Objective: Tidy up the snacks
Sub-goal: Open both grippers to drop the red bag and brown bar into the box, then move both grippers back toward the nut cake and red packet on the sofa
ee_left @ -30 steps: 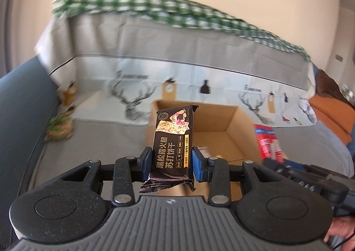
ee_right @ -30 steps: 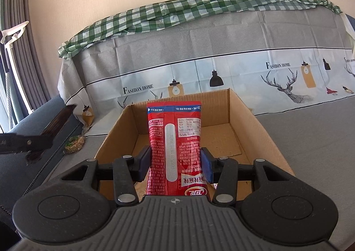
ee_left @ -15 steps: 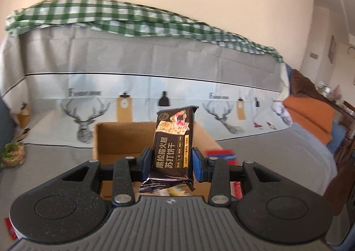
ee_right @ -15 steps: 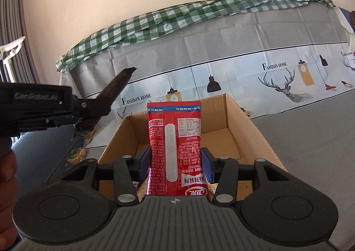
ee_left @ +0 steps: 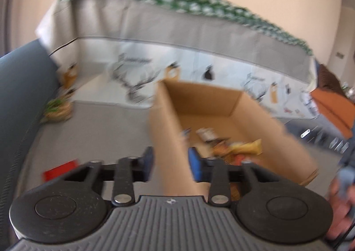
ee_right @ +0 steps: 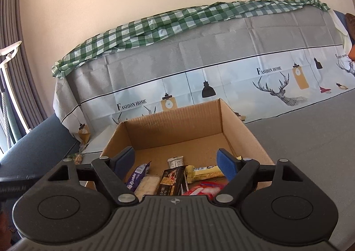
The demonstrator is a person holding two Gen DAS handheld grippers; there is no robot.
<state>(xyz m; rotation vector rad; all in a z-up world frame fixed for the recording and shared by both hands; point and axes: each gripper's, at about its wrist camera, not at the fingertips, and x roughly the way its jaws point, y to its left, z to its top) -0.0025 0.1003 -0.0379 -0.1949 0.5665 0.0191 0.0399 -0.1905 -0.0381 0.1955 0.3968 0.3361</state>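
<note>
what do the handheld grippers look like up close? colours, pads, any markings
Both match: the left gripper and right gripper have a dark grey ribbed body with a small compass-like emblem, two round black speckled housings, black linkage arms on silver pivot pins, and blue finger pads. The left view is motion-blurred. A black cable runs past the hand at its right edge.

Each gripper, the left gripper [ee_left: 170,161] and the right gripper [ee_right: 176,163], fills the lower frame with a ribbed grey housing, two speckled black discs, silver-riveted black linkages and blue-padded fingers [ee_right: 225,165].
</note>
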